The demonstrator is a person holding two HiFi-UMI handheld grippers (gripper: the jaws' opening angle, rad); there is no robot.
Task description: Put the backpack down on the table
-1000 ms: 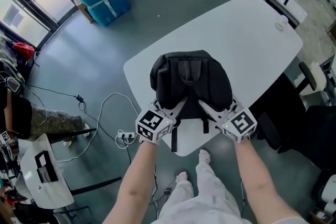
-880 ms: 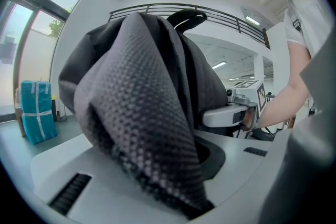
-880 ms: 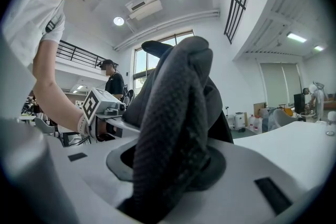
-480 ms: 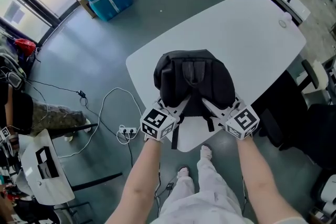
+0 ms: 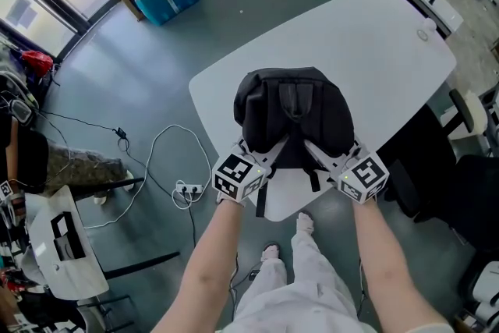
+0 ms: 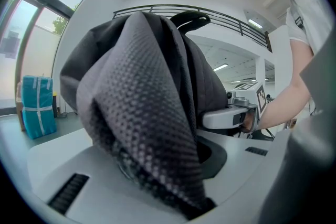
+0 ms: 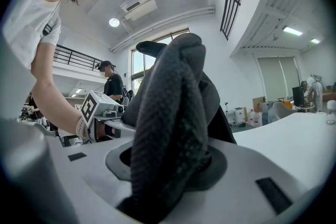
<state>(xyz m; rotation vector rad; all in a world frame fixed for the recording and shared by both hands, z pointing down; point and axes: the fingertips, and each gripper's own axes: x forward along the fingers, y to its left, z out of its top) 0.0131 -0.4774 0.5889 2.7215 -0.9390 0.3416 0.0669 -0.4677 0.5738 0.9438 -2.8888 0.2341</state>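
Resting black fabric backpack [image 5: 292, 109] upright on near end of white oval surface [image 5: 374, 35], with left claw [image 5: 263, 154] just easing apart around grey mesh shoulder strap [image 6: 152, 113] and right claw [image 5: 318, 154] pinching second strap [image 7: 168, 128]; next, judged: releasing both straps and withdrawing.

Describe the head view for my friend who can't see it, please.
Seen from above, a black backpack lies at the near end of a white table. The person's left gripper and right gripper each hold a strap; the left jaws have just been opening, strap between them.
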